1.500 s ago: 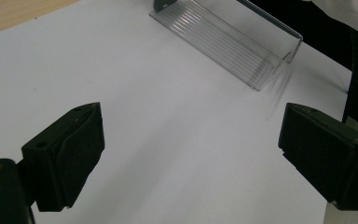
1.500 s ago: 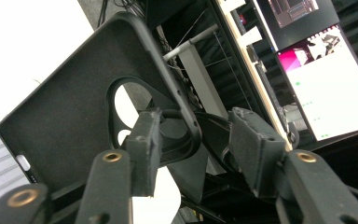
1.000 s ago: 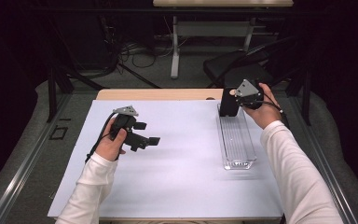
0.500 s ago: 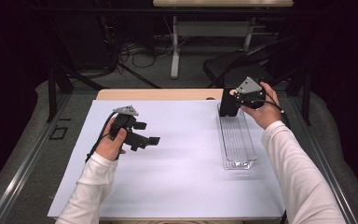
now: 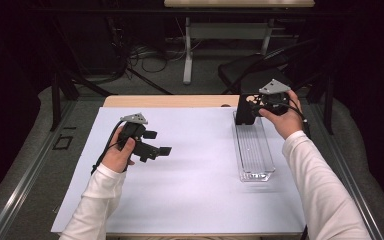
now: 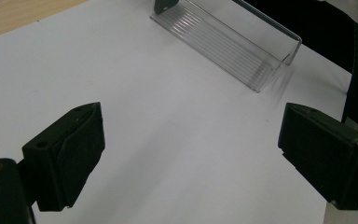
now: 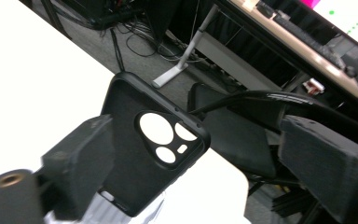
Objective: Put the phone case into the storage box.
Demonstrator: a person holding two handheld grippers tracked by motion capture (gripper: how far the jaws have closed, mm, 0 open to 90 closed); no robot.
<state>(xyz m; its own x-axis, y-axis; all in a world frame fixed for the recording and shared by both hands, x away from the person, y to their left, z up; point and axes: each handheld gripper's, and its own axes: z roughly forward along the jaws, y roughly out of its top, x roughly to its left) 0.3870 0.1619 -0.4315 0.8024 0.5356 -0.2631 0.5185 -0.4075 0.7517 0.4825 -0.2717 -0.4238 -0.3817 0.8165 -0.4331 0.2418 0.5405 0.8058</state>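
The right gripper's point(image 5: 248, 111) fingers point(image 7: 77, 165) have just been opening and now stand wide apart, with a black moulded phone case point(image 7: 144, 144) between them. The case leans against the left finger and stands clear of the right one, its inner side and camera cut-outs facing the camera. In the high view the case stands upright at the far end of a long clear plastic tray point(image 5: 253, 150) on the right of the white table sheet point(image 5: 195, 190), just beside the right hand point(image 5: 282, 117). The left gripper point(image 5: 162, 150) hovers over the sheet's left part, well apart from the tray, its jaws spread wide with nothing between them.
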